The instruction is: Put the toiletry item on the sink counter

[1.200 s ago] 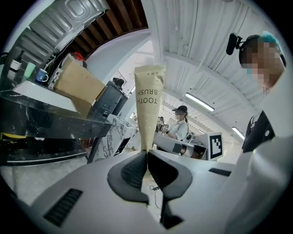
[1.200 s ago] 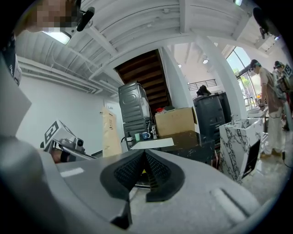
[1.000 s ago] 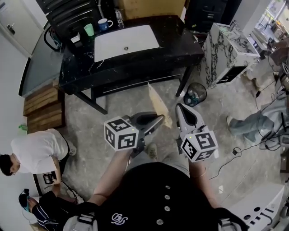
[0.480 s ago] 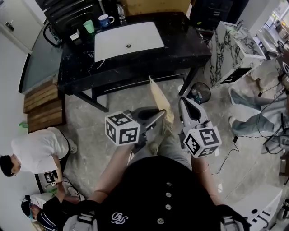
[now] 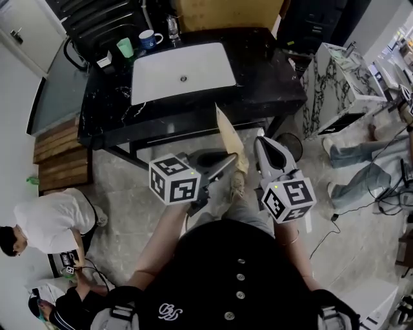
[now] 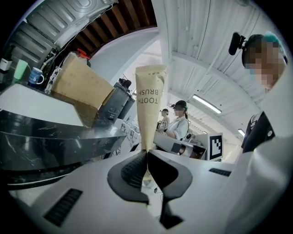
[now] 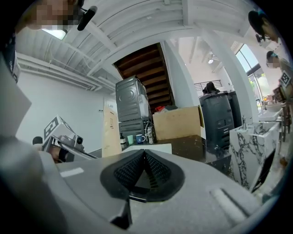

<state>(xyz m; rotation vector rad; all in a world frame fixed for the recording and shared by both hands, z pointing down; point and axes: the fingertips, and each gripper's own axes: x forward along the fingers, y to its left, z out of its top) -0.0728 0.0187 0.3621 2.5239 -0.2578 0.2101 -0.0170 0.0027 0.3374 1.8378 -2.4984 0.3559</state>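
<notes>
Forward is where the person has moved over the last second: in the head view the black surface point(image 5: 264, 71) now sits lower and closer, and the tip of the toothbrush packet point(image 5: 229, 138) overlaps its front edge instead of stopping short of it.

Closest in, both arms reach out from a black buttoned top. The left hand-held gripper point(image 5: 227, 162) has its 2 jaws pressed onto the bottom end of the packet. In the left gripper view the tan paper sleeve stands straight up from between the pads, printed "TOOTH BRUSH". It is held in the air over the floor, not on the surface. The right hand-held gripper point(image 5: 261, 143) is just beside it, with its 2 jaws closed against each other and nothing between them, as the right gripper view shows.

On the grey floor to the left a person in a white shirt point(image 5: 55, 222) crouches, near a stack of wooden pallets point(image 5: 61, 151). A dark round bin point(image 5: 292, 145) stands by the surface's right leg.

Further out, a white rectangular basin point(image 5: 193, 61) is set into the black surface. At its back left corner stand a green cup point(image 5: 124, 47) and a blue mug point(image 5: 148, 38), with a small clear bottle point(image 5: 171, 27) to their right. A cardboard box point(image 5: 226, 13) rises behind the basin. A white marbled cabinet point(image 5: 335, 77) stands apart to the right.
</notes>
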